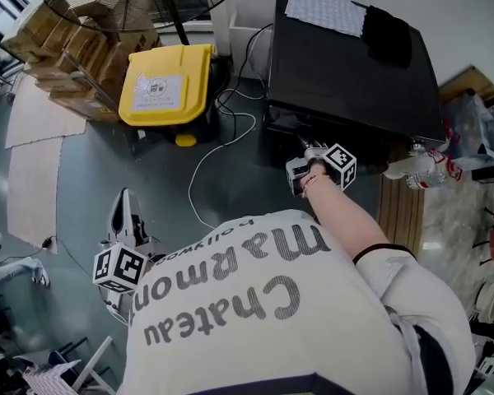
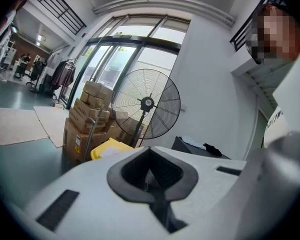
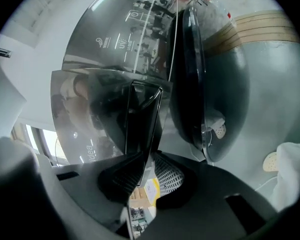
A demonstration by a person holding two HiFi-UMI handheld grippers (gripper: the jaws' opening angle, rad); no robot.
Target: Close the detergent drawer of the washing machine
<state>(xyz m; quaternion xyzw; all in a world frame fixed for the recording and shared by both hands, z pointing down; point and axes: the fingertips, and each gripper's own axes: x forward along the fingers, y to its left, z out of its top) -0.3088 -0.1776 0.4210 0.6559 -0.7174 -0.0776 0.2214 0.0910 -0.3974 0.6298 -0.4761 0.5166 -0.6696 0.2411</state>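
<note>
The black washing machine [image 1: 346, 68] stands at the top right of the head view. My right gripper [image 1: 307, 149] reaches to its front, just under the top edge. In the right gripper view the glossy detergent drawer front [image 3: 110, 114] fills the middle. Its thin edge runs between the jaws of the right gripper [image 3: 145, 176]; the left pad [image 3: 122, 176] lies against it and the right pad [image 3: 170, 176] stands slightly off. The round door [image 3: 215, 79] is to the right of the drawer. My left gripper [image 1: 125, 197] hangs over the floor at the lower left, shut [image 2: 151, 176] and holding nothing.
A yellow-lidded bin [image 1: 166, 85], stacked cardboard boxes [image 1: 74, 48] and a big floor fan [image 2: 147, 104] stand left of the machine. A white cable [image 1: 206, 163] trails over the floor. A cloth [image 1: 325, 8] lies on the machine top. Bottles [image 1: 424, 167] sit at its right.
</note>
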